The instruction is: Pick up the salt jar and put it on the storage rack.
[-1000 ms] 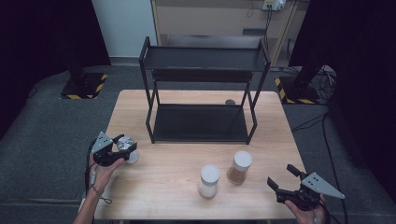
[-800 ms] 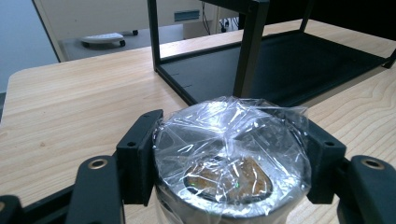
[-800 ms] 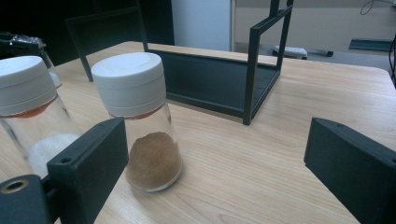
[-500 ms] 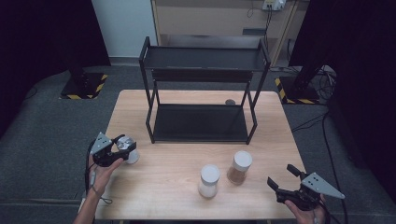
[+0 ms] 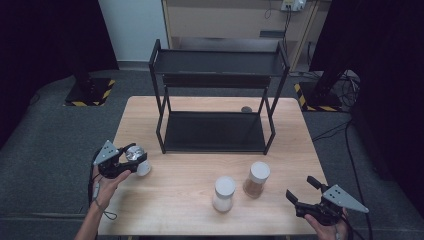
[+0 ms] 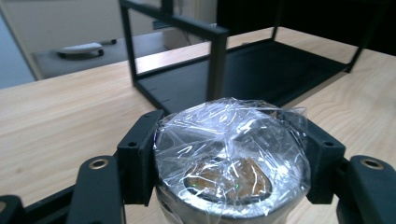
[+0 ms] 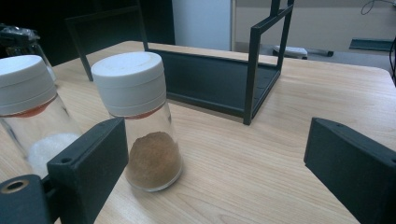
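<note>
Now that my left gripper (image 6: 229,154) has just finished drawing its jaws in, its two black pads sit hard against the sides of the film-wrapped jar (image 6: 232,161), and I judge the grasp made and the jar ready to lift. In the high view that jar (image 5: 136,156) stands near the left edge of the wooden table (image 5: 190,200), well apart from the others, with my left hand (image 5: 109,179) behind the gripper.

It is a round vessel with a metallic-looking rim, capped by crinkled clear film that catches the light; something brownish shows through it, though I cannot tell what.

Further out stands the black metal rack (image 5: 215,131), angular, matte, with two flat shelves on thin square posts; I take it as the likely destination.

My right gripper (image 5: 306,194) waits spread wide and empty at the table's front right corner. Ahead of it stand two clear glass jars with smooth white caps: the brown-powder jar (image 7: 142,126) and, beside it, the white-powder jar (image 7: 32,116). Both are upright cylinders, near each other yet not touching.
</note>
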Tool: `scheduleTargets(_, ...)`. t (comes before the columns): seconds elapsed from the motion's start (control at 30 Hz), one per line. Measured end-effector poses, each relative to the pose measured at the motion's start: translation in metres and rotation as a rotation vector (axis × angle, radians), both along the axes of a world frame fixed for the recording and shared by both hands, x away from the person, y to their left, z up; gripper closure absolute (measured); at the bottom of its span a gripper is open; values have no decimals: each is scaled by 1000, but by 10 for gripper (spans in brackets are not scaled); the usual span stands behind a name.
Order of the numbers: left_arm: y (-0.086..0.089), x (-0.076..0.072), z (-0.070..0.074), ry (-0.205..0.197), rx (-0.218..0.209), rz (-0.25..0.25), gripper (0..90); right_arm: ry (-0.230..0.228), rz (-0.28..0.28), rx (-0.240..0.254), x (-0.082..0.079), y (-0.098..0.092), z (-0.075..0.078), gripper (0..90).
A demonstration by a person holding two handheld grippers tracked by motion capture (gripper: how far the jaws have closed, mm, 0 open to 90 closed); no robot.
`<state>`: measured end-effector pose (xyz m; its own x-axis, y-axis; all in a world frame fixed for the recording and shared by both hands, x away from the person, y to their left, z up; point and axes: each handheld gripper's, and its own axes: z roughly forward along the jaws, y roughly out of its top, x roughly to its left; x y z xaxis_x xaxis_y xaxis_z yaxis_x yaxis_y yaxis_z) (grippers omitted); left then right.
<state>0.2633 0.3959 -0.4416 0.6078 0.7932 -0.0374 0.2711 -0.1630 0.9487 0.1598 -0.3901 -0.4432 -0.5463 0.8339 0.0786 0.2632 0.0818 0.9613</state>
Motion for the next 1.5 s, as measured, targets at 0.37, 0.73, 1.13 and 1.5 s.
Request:
scheduleTargets(0.37, -16, 16, 22, -14, 69, -162, 333, 0, 2, 0, 0, 0, 0, 68)
scheduleTargets(0.73, -42, 39, 32, -22, 63, -281, 333, -3, 4, 2, 0, -1, 0, 69)
scheduleTargets(1.13, -67, 58, 42, -26, 62, -346, 332, -3, 8, 5, 0, -2, -1, 68)
scheduleTargets(1.5, -79, 70, 47, -23, 46, -316, 333, 0, 8, 7, 0, -2, -1, 63)
